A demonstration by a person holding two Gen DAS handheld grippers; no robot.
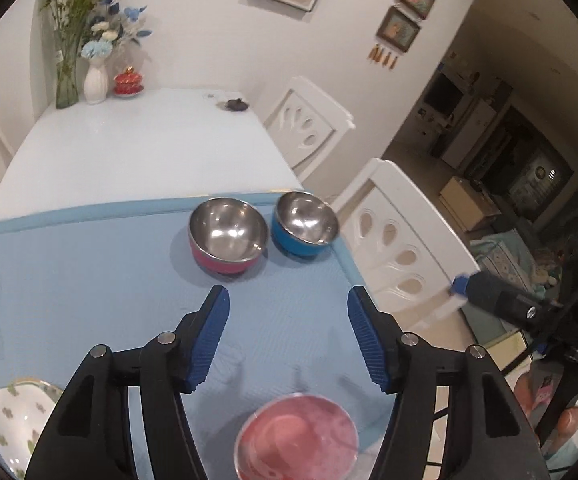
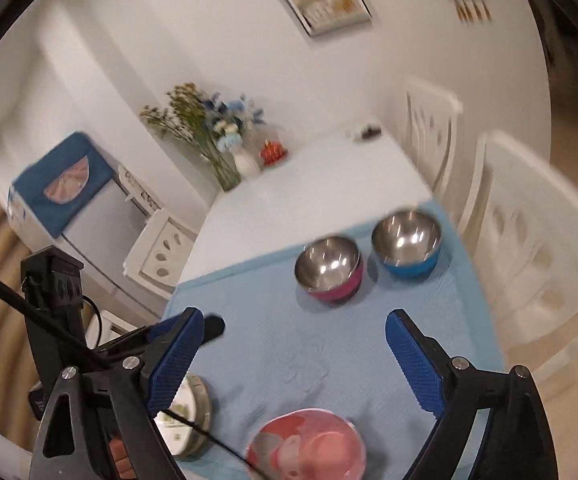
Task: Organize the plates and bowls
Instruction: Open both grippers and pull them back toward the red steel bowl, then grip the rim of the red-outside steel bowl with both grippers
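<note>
A pink steel bowl [image 1: 227,234] [image 2: 329,270] and a blue steel bowl [image 1: 304,224] [image 2: 407,244] stand side by side at the far right of the blue mat [image 1: 89,272] [image 2: 265,320]. A pink plate [image 1: 297,438] [image 2: 309,446] lies at the mat's near edge, below both grippers. A white plate with green flowers [image 1: 17,420] [image 2: 187,412] lies at the near left. My left gripper [image 1: 287,300] is open and empty above the mat. My right gripper [image 2: 293,322] is open and empty; its view is blurred.
The white table [image 1: 149,144] extends beyond the mat, with flower vases [image 1: 95,80] and a red jar [image 1: 128,80] at its far end. White chairs [image 1: 401,248] stand along the right side. A fridge [image 2: 89,216] stands left of the table.
</note>
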